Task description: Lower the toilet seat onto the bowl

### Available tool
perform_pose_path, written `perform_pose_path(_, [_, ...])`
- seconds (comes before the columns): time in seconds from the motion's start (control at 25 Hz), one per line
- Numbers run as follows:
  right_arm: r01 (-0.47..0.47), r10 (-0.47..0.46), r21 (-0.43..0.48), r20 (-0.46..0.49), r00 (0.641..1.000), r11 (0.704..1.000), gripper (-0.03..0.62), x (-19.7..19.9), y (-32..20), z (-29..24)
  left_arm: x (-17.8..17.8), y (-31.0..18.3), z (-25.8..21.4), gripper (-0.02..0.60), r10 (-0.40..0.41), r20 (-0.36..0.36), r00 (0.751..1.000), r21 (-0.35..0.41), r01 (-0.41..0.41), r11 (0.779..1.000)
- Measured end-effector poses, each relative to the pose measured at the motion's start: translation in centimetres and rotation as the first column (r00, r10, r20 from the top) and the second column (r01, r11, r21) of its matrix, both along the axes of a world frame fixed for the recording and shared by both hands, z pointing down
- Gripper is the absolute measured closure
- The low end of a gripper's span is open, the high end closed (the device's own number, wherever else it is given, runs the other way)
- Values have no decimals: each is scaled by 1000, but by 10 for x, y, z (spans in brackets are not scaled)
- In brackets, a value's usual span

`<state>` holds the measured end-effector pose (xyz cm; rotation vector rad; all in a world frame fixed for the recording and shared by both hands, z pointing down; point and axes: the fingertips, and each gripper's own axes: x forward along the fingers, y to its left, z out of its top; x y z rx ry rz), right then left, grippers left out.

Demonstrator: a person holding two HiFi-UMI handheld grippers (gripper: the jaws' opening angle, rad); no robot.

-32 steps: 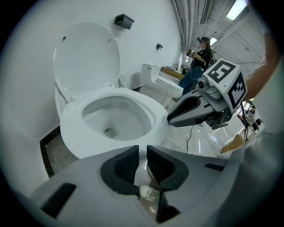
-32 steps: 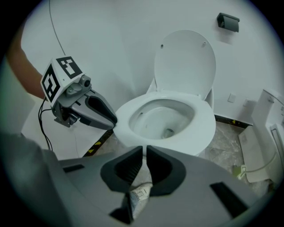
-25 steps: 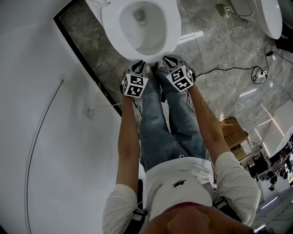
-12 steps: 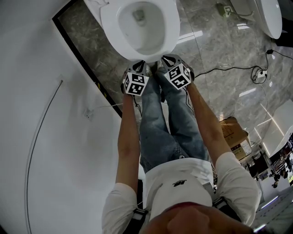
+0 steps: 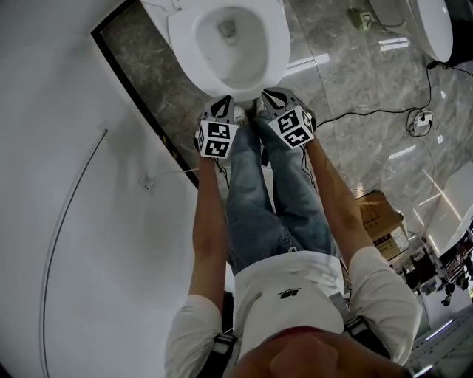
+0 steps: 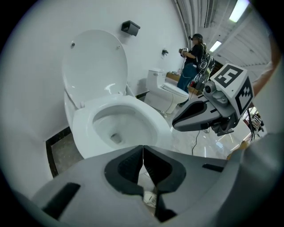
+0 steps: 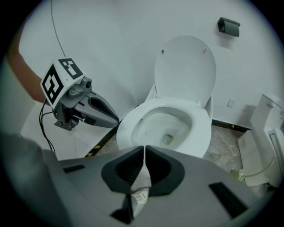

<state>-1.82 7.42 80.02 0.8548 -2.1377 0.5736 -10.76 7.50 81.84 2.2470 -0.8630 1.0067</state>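
Note:
A white toilet [image 5: 277, 44] stands against the wall. Its seat ring [image 6: 84, 128] lies flat on the bowl, while the lid [image 6: 93, 62] stands upright behind it. Both grippers hover side by side just before the bowl's front rim, pointing down toward it and touching nothing. My left gripper [image 5: 224, 102] has just been closing; its jaws [image 6: 143, 146] meet with nothing between them. My right gripper [image 5: 270, 94] has also just been closing and is shut and empty [image 7: 144, 147]. Each shows in the other's view: right gripper [image 6: 177, 124], left gripper [image 7: 115, 119].
A white wall [image 5: 66, 184] runs along the left, with a dark strip [image 5: 133, 81] at its foot. A second toilet [image 5: 436, 22] stands at the upper right, cables [image 5: 369, 112] trail over the marble floor, and a cardboard box [image 5: 377, 214] sits further right. A person [image 6: 191, 53] stands far behind.
Both grippers keep almost the same place before the bowl's front rim. The picture itself has shifted a little.

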Motion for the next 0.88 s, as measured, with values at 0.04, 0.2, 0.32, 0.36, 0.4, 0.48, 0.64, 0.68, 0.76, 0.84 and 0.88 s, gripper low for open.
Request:
perform_pose_path(0.04, [-4, 4, 15, 3, 1000, 1000, 557, 0, -2, -7, -2, -2, -7, 552, -6, -4, 1000, 13, 6, 1000])
perform_pose_path(0.2, [-40, 38, 72, 27, 999, 997, 560, 6, -13, -33, -7, -8, -34, 552, -24, -16, 1000, 65, 25, 998])
perform_pose_path(0.32, [-64, 60, 107, 44, 997, 992, 563, 12, -19, -54, -7, -13, -56, 552, -31, -30, 999, 102, 34, 994])
perform_pose_path(0.36, [-67, 61, 120, 49, 997, 991, 563, 13, -20, -61, -6, -14, -63, 552, -34, -36, 999, 114, 38, 993])
perform_pose_path(0.4, [-67, 60, 134, 55, 997, 989, 565, 13, -22, -69, -6, -15, -70, 552, -37, -42, 998, 125, 42, 991])
perform_pose_path(0.48, [-69, 58, 165, 70, 996, 984, 565, 13, -25, -86, -6, -20, -86, 552, -42, -51, 998, 153, 49, 987])
perform_pose_path(0.64, [-110, 83, 221, 126, 989, 969, 565, 15, -34, -117, -7, -35, -121, 552, -44, -72, 996, 222, 59, 973])
perform_pose_path(0.68, [-117, 88, 232, 133, 987, 965, 565, 16, -36, -124, -7, -37, -128, 552, -46, -78, 996, 233, 63, 970])
perform_pose_path(0.76, [-124, 91, 251, 137, 986, 960, 565, 17, -38, -136, -8, -40, -141, 552, -51, -86, 995, 252, 71, 965])
perform_pose_path(0.84, [-123, 90, 265, 137, 987, 956, 565, 19, -38, -146, -9, -41, -153, 552, -54, -93, 994, 267, 77, 961])
perform_pose_path(0.88, [-122, 87, 271, 137, 987, 955, 565, 19, -38, -152, -8, -42, -158, 552, -55, -96, 994, 274, 80, 958])
